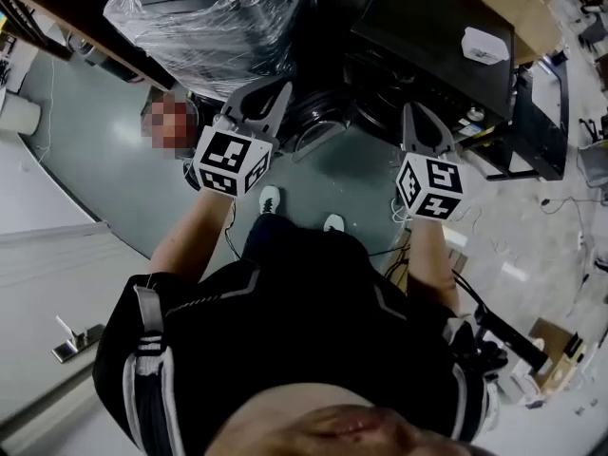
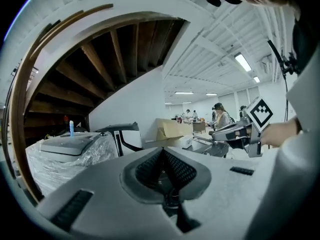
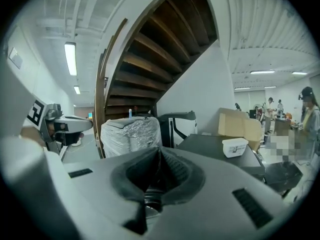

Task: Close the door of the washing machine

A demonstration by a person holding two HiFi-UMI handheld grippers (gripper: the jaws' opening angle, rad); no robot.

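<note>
The black front-loading washing machine is seen on the far right of the grey floor, and its round, grey-rimmed door is swung open at the machine's left, its free edge pointed to the near left. The left gripper is held just near of the door with its jaws pressed together and empty. The right gripper is held in front of the machine, its jaws drawn narrow and nothing caught between them.

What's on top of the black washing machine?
A small white tub sits on the washing machine, near one edge of its flat top. What is inside the tub cannot be seen.
</note>
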